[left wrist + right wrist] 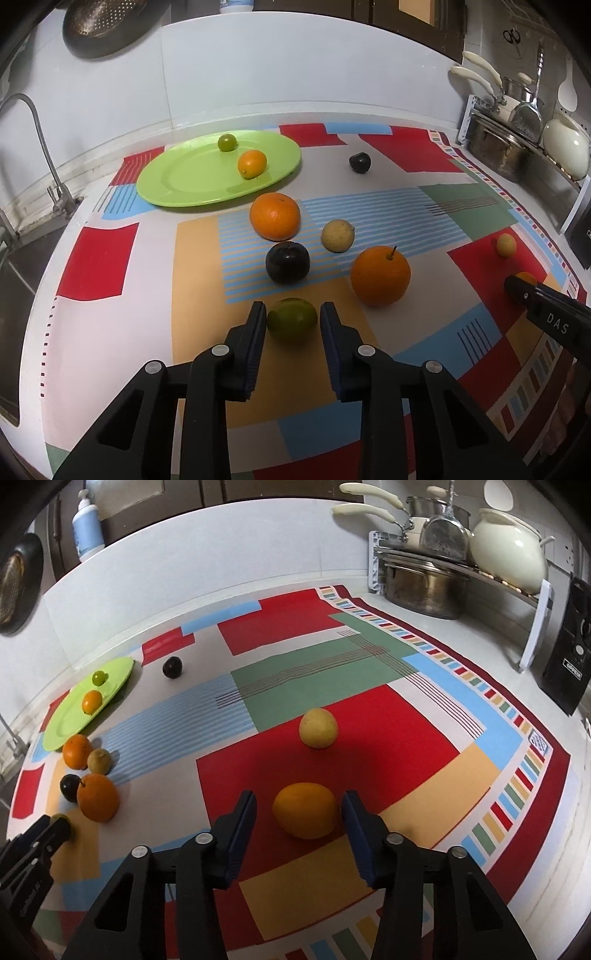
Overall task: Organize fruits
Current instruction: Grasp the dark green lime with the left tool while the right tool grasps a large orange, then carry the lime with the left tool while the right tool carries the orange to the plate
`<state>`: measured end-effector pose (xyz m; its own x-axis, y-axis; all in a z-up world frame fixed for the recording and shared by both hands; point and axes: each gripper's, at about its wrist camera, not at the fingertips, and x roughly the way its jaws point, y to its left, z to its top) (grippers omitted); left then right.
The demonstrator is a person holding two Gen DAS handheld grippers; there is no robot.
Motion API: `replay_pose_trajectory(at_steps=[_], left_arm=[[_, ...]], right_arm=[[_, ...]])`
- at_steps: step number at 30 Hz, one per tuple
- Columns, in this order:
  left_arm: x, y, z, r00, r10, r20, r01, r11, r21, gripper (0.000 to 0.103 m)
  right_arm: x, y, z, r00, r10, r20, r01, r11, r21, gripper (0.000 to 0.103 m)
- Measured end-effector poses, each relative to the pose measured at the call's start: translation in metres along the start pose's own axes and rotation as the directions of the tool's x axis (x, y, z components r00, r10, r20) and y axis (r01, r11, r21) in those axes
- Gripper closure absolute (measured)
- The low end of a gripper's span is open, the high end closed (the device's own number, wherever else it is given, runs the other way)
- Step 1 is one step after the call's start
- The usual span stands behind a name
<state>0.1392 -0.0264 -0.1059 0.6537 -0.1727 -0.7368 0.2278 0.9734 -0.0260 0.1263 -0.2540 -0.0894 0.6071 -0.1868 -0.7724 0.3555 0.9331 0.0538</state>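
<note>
My left gripper point(293, 305) is shut on a green lime point(291, 320) that rests on the patterned cloth point(110, 266), a pad against each side. My right gripper point(300, 794) stands open around a small orange fruit point(306, 810), with a gap at both pads. A green plate point(177, 184) at the back left holds a small green fruit point(226, 142) and a small orange one point(252, 164). Loose on the cloth lie two big oranges point(275, 216) point(380, 276), two dark plums point(287, 263) point(359, 162), a tan fruit point(337, 235) and a yellow fruit point(318, 727).
A sink with a faucet point(37, 122) borders the cloth on the left. A rack of pots point(424, 579) and a cream pot point(509, 554) stand at the back right, beside a black appliance point(569, 657). A soap bottle point(86, 524) sits on the back ledge.
</note>
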Motion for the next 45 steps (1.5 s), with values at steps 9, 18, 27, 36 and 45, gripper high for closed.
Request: replay_pose_trajectory(at_steps=[9, 18, 27, 36, 45], left_arm=[[-0.002, 0.001, -0.001, 1.000, -0.005, 0.012, 0.005, 1.000, 0.000, 0.074], [-0.024, 0.006, 0.002, 0.999, -0.027, 0.043, 0.028, 1.000, -0.004, 0.075], [-0.052, 0.011, 0.009, 0.995, -0.038, 0.089, 0.039, 0.999, -0.002, 0.075], [-0.075, 0.020, 0.018, 0.992, -0.044, 0.120, 0.047, 0.999, -0.024, 0.075], [-0.093, 0.031, 0.031, 0.988, -0.040, 0.149, 0.049, 0.997, -0.057, 0.075]], right_arm=[[-0.003, 0.005, -0.001, 0.999, 0.045, -0.002, -0.046, 0.998, -0.035, 0.066], [-0.026, 0.026, 0.004, 0.990, 0.140, 0.037, -0.134, 0.983, -0.123, 0.066], [-0.048, 0.047, 0.010, 0.970, 0.237, 0.049, -0.224, 0.955, -0.195, 0.066], [-0.071, 0.067, 0.021, 0.947, 0.314, 0.071, -0.286, 0.922, -0.262, 0.066], [-0.084, 0.086, 0.030, 0.926, 0.370, 0.076, -0.326, 0.886, -0.331, 0.066]])
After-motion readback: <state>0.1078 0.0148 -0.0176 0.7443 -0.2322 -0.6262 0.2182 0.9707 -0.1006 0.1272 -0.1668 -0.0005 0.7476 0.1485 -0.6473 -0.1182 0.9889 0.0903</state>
